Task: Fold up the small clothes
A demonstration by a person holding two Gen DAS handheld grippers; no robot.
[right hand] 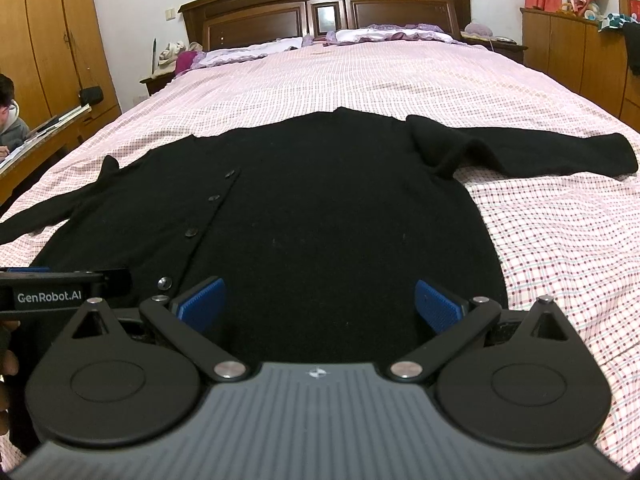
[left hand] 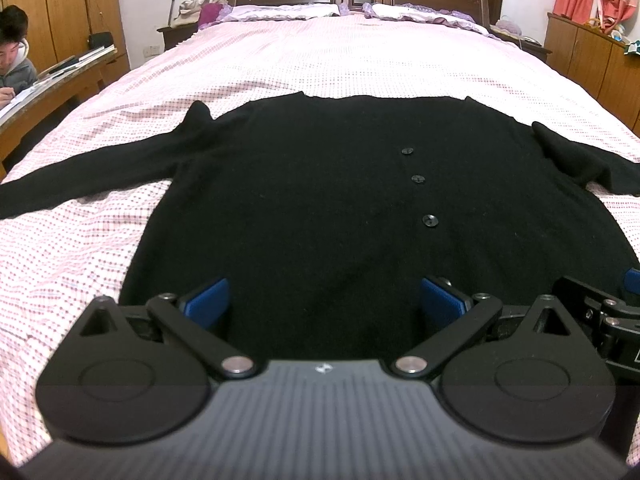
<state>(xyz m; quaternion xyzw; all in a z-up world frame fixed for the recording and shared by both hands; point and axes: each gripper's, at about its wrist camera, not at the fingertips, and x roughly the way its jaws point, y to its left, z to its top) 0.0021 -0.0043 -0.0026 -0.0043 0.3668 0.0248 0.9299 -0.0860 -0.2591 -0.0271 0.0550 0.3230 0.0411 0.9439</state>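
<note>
Across the near half of the bed (left hand: 320, 52) lies a black cardigan (left hand: 320, 200), spread flat on the pink checked cover with its hem toward the cameras and its neckline toward the headboard (right hand: 328, 12). Both sleeves are drawn straight out to the sides, which looks like a deliberate layout: with the body smooth and the arms extended, each side can be taken up and folded inward cleanly. Just above the hem, the left hand-held gripper (left hand: 324, 300) and the right hand-held gripper (right hand: 320, 300) sit side by side, each with its blue pads spread wide and nothing between them, so neither has taken hold of the fabric yet. Their position over the bottom edge suggests the first fold is about to begin from there, though that is only a judgement. The cardigan is a fine, matte knit, fastened down the front by a row of small dark buttons (left hand: 418, 179); a little lint flecks the surface. Slight puckers show at both armpits. At a desk (left hand: 52, 80) to the left a person sits writing.
</note>
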